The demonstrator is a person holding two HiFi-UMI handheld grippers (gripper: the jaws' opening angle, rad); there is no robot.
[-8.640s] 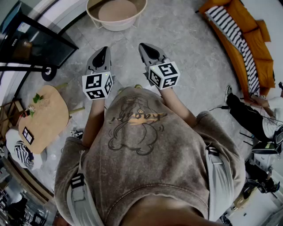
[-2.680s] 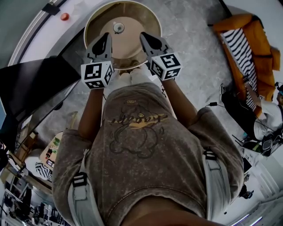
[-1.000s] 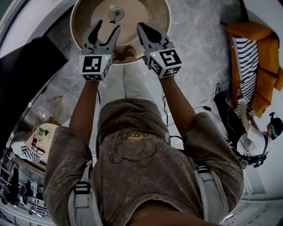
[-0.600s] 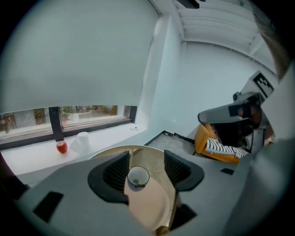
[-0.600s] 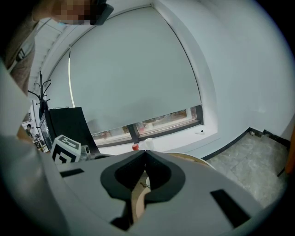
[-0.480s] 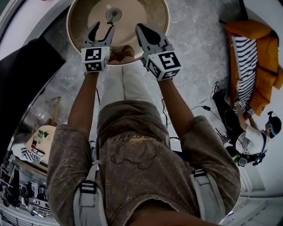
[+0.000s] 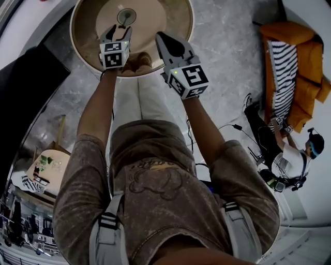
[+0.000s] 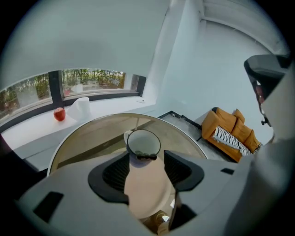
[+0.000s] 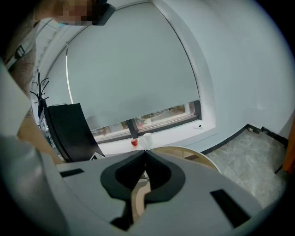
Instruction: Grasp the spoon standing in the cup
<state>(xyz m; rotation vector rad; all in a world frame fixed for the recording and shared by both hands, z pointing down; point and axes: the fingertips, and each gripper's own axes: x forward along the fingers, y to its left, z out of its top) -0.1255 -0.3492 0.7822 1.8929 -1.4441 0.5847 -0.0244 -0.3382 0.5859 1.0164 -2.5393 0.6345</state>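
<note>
A small cup (image 7: pixel 124 16) stands on the round tan table (image 7: pixel 165 20); a thin spoon handle (image 8: pixel 137 123) rises from its far rim. In the left gripper view the cup (image 8: pixel 143 143) sits just beyond the fingertips, centred between them. My left gripper (image 7: pixel 117 32) hovers over the table's near part with its jaws apart and nothing between them (image 8: pixel 146 160). My right gripper (image 7: pixel 160 37) is held to the right of it, near the table's front edge, jaws closed together and empty (image 9: pixel 145 153).
A red apple (image 8: pixel 59 114) and a white roll (image 8: pixel 82 105) sit on the window ledge behind the table. An orange sofa (image 7: pixel 297 62) lies to the right, with a seated person (image 7: pixel 287 165) near it. A black panel (image 7: pixel 26 83) stands left.
The view has closed in on the round table. My left gripper has opened and moved forward over the table toward the cup. The right gripper stays shut, trailing slightly behind.
</note>
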